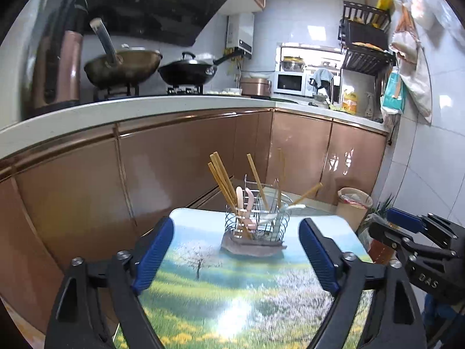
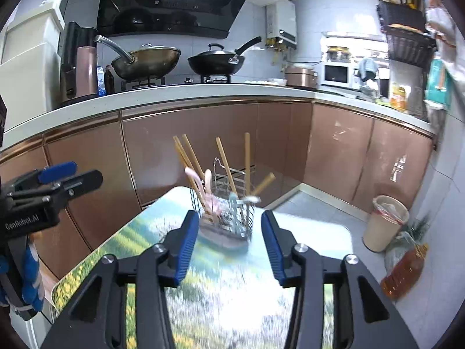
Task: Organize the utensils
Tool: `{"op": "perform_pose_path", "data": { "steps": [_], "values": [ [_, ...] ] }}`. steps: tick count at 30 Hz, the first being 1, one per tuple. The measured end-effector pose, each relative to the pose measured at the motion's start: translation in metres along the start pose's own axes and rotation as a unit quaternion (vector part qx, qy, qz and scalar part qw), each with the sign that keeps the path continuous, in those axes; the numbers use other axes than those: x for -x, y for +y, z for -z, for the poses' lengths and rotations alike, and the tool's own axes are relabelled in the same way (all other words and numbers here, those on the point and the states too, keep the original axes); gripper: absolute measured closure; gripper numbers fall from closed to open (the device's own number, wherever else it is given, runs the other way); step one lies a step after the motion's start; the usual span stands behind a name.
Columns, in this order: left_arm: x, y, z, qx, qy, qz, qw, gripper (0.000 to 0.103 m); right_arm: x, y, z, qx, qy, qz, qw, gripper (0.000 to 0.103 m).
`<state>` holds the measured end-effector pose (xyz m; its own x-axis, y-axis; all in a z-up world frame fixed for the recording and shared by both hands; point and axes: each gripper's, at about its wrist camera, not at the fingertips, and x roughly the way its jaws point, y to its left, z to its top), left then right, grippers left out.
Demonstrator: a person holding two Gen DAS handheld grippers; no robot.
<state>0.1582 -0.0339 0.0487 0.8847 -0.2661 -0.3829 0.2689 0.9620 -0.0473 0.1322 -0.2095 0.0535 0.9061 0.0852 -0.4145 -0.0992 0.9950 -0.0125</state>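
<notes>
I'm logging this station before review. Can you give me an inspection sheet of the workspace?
Surface: small table with a printed landscape top, glare near the front.
Job's things: wire utensil holder upright on the table, holding wooden chopsticks and pink spoons.
Clutter: nothing seen on the table besides the holder.
Grippers: left tongs open, empty; right tongs open, empty.
Cables: nothing seen.
Surroundings: two woks on the stove, microwave, bin on the floor.
</notes>
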Motion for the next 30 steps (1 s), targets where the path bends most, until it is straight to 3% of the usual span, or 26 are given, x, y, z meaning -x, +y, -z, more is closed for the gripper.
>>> {"op": "perform_pose_path", "data": {
  "steps": [8, 14, 30],
  "values": [
    [0.057, -0.033, 0.033, -0.033, -0.034, -0.011, 0.9988, 0.002, 0.062, 0.005, 0.054, -0.005, -0.005, 0.04, 0.999, 0.042],
    [0.081, -0.044, 0.055, -0.035, -0.031, -0.018, 0.9987, 0.0, 0.096, 0.01, 0.082, -0.01, -0.009, 0.065, 0.998, 0.033],
    [0.119, -0.044, 0.082, -0.028, -0.051, -0.031, 0.9978, 0.0, 0.136, 0.019, 0.099, -0.037, -0.068, 0.109, 0.991, 0.029]
  ]
}}
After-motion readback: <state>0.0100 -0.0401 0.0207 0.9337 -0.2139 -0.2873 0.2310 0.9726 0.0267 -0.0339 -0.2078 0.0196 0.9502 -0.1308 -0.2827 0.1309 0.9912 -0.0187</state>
